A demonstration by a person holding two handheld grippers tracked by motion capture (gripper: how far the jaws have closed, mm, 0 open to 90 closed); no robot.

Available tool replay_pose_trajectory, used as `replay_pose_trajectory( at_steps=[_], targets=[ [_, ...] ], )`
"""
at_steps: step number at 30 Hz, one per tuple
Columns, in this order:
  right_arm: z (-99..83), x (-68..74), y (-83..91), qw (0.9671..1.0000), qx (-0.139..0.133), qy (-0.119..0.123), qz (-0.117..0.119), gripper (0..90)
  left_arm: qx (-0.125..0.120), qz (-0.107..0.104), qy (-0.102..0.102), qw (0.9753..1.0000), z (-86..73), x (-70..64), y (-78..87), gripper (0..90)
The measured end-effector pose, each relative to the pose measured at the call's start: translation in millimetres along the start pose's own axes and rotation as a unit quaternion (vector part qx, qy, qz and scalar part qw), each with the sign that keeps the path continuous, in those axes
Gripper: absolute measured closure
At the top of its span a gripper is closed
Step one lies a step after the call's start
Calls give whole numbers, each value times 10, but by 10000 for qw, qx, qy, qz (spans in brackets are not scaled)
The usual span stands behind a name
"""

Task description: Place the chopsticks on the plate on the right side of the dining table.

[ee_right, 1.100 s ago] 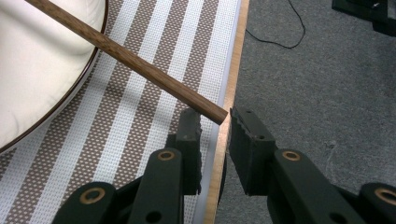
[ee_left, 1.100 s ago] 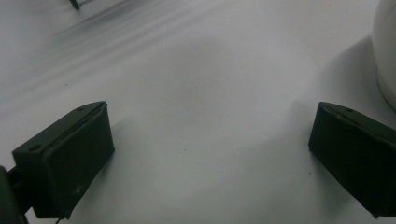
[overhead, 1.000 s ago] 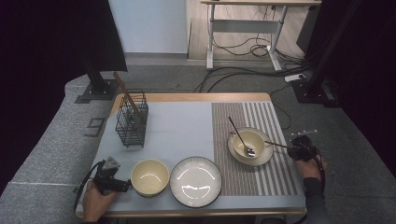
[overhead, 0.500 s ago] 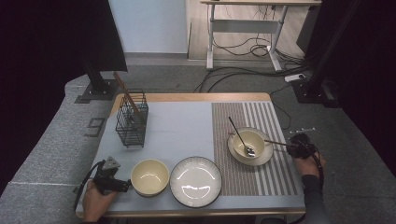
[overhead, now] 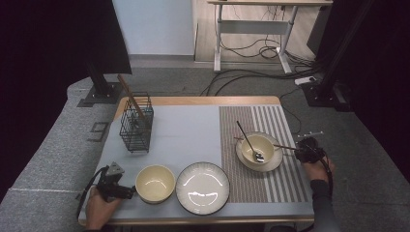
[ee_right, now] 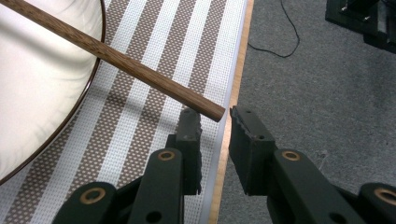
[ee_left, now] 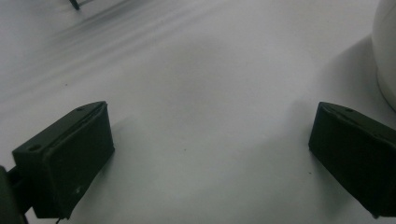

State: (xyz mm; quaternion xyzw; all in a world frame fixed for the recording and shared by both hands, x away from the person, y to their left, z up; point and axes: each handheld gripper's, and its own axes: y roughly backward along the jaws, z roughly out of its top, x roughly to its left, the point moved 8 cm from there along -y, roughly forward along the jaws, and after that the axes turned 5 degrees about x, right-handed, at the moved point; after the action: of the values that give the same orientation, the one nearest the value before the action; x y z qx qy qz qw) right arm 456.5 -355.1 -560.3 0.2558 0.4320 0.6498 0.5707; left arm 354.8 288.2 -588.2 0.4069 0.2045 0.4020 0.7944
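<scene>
Your right gripper (ee_right: 215,122) sits at the lower middle of the right gripper view, over the edge of the brown-and-white striped woven placemat (ee_right: 154,107). Its jaws stand slightly apart, and the blunt end of the long brown wooden chopstick (ee_right: 116,59) lies just between their tips; whether the pads touch it I cannot tell. The chopstick runs up toward the upper left of that view, across the rim of the cream ceramic bowl with the dark rim (ee_right: 42,74). In the high view this bowl (overhead: 259,151) lies right of centre with a metal spoon (overhead: 250,143) in it, and your right gripper (overhead: 305,152) is just to its right.

Your left gripper (overhead: 115,186) rests at the lower left of the high view, just beside a second, plain cream bowl (overhead: 154,183). Its jaws are wide apart and hold nothing, above the pale grey mat (ee_left: 201,93).
</scene>
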Motion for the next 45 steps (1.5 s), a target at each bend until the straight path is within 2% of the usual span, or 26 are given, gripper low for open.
replay_pose_trajectory(
  at_steps=[14,20,45],
  targets=[
    [83,-57,-74,9999,-31,-123,-54,748,3,-2,-2,10000,0,0,0,0],
    [133,-51,-98,9999,-60,-91,-64,751,3,-2,-1,10000,0,0,1,0],
    [308,200,-132,9995,-161,264,24,752,1,-5,0,10000,-1,-1,0,0]
  ],
)
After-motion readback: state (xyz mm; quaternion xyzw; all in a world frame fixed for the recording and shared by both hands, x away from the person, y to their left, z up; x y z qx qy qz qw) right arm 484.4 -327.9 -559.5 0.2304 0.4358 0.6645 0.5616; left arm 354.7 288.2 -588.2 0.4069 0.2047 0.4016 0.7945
